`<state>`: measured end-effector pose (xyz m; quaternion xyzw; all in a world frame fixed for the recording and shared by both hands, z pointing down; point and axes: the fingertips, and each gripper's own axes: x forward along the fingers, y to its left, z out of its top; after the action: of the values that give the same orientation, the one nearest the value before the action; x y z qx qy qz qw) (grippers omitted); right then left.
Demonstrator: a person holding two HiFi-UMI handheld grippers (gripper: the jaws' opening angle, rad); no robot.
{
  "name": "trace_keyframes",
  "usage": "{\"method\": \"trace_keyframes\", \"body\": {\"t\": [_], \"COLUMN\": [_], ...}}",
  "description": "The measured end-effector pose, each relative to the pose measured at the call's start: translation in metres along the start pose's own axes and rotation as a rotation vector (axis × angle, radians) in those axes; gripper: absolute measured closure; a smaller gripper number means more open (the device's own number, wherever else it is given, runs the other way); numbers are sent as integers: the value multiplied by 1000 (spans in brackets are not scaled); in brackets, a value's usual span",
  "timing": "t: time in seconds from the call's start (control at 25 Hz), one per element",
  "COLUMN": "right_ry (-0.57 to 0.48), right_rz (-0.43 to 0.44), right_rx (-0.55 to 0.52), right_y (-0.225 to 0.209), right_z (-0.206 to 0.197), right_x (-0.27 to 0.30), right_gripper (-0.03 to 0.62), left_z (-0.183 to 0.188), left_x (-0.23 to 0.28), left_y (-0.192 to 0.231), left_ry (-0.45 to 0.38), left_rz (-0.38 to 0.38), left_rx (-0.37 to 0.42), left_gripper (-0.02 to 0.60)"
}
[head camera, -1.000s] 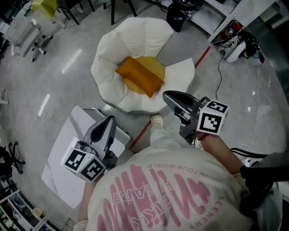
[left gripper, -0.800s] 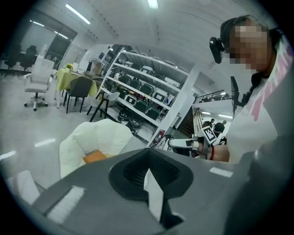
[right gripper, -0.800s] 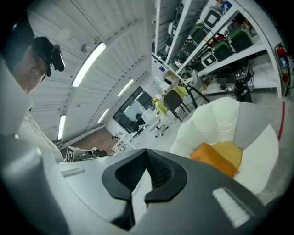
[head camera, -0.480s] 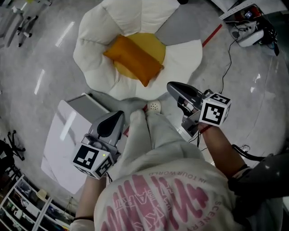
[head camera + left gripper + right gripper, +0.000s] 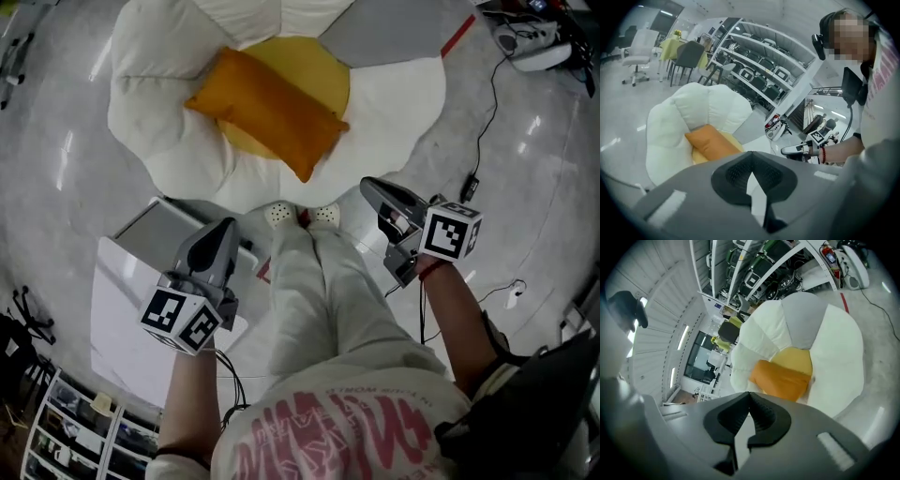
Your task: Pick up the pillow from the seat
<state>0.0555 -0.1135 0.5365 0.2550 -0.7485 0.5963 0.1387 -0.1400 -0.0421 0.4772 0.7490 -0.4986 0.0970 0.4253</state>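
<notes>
- Orange pillow (image 5: pixel 269 111) lies untouched on the yellow centre of the white flower-shaped seat (image 5: pixel 150 103).
- The person has stepped closer; shoes (image 5: pixel 300 215) are now at the seat edge and the pillow is nearer than a second ago.
- Fingers clenched and empty on left gripper (image 5: pixel 221 232) and right gripper (image 5: pixel 377 188), both short of the pillow; they likely need to release before the grasp.

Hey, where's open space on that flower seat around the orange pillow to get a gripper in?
The white petal right of the pillow is bare, as is the left petal. The yellow centre shows only behind the pillow. The near edge is crowded by the person's shoes and the white box.
</notes>
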Motion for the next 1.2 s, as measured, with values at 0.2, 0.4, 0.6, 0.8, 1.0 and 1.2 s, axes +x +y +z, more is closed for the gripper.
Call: {"method": "trace_keyframes", "body": {"t": [0.2,0.4,0.6,0.8,1.0,1.2], "right_ry": [6,-6,-56,-64,-67,-57], "right_rz": [-38,-5,57,158,232,321], "right_rx": [93,151,230,290,325,368], "right_y": [-47,-79,-122,-141,-132,-134], "right_z": [-14,-20,-22,-18,-15,-18], "right_x": [41,75,107,137,140,145], "right_gripper": [588,588,588,513,373,309], "left_z": [-9,-14,-30,-34,-24,-26], "left_x": [52,91,127,145,143,155], "left_y": [60,121,173,207,215,236], "left_ry": [16,-9,-65,-115,-220,-330], "left_rz": [-78,-9,29,83,52,23], "left_rx": [28,-26,-146,-179,-333,-510], "left_gripper": [561,562,565,563,558,250]}}
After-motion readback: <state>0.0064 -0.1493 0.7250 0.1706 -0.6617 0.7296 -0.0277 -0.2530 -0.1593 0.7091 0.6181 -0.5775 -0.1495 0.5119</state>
